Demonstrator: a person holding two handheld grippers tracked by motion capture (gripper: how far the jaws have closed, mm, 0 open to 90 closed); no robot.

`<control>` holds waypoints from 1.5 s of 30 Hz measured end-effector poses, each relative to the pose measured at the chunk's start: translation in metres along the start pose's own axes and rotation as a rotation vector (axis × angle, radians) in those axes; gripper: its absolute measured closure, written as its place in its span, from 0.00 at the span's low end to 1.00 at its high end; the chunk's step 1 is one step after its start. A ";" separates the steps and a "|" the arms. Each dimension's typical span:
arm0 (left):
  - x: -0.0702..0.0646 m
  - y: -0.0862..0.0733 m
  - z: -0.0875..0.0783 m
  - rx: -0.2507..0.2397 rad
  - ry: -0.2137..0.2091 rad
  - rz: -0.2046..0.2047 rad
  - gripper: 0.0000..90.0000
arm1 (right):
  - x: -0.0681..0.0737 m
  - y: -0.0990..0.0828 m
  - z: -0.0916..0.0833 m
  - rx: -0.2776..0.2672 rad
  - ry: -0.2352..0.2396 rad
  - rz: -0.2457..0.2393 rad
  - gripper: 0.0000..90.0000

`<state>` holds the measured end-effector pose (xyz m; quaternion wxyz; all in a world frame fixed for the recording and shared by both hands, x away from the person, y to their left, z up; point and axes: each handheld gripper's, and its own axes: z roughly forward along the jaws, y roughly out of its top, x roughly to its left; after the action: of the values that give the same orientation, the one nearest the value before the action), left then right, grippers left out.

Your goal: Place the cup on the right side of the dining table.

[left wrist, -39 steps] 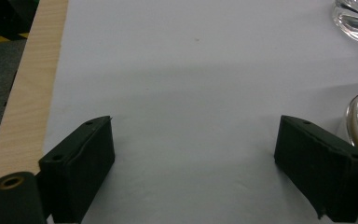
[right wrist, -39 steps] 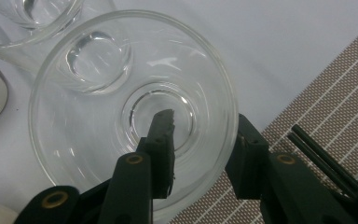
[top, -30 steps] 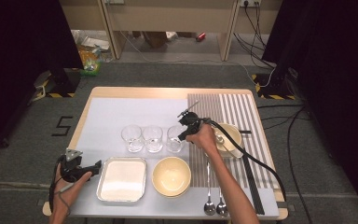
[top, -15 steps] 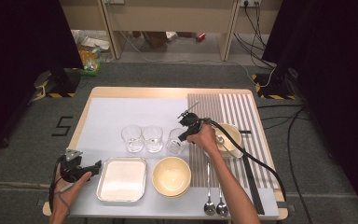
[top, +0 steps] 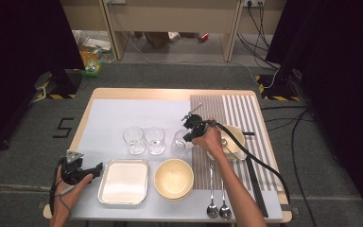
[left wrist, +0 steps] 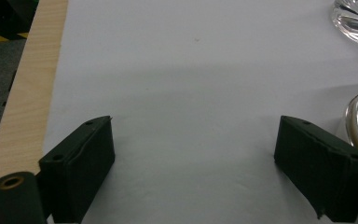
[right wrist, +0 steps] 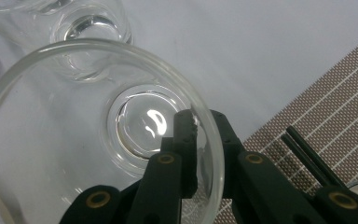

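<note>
Three clear glasses stand in a row on the white mat: left (top: 133,139), middle (top: 154,139), right (top: 180,142). My right gripper (top: 187,137) is at the right glass and is shut on its rim. In the right gripper view the glass (right wrist: 74,140) shows from above. One finger (right wrist: 185,126) is inside the wall and the other is outside, so my right gripper (right wrist: 204,122) pinches the glass wall; its jaws have just been closing on it. My left gripper (top: 99,166) rests at the front left, open. Its jaws (left wrist: 196,154) stand wide over bare mat.
A metal tray (top: 123,184) lies next to the left gripper, its rim (left wrist: 356,116) by the right jaw. A yellow bowl (top: 173,178) sits in front of the glasses. A white bowl (top: 234,142) and two spoons (top: 219,208) lie on the striped mat (top: 246,113).
</note>
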<state>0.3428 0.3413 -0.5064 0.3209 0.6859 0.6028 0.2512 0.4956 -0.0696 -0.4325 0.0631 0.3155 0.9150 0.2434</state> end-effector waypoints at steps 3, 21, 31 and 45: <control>0.000 0.000 0.000 0.001 -0.002 0.000 0.13 | -0.001 0.001 -0.001 -0.003 -0.002 0.002 0.94; 0.000 0.000 0.000 0.002 -0.003 -0.001 0.13 | -0.010 0.004 -0.014 -0.053 -0.013 0.030 0.94; 0.000 0.000 0.000 0.002 -0.003 -0.001 0.13 | -0.013 0.006 -0.015 -0.053 -0.041 0.022 0.95; 0.000 0.000 0.000 0.000 0.000 0.000 0.13 | -0.010 0.014 -0.015 -0.018 -0.063 0.017 0.95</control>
<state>0.3428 0.3412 -0.5064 0.3210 0.6858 0.6030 0.2512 0.5070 -0.0721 -0.4134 0.0927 0.3303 0.9076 0.2420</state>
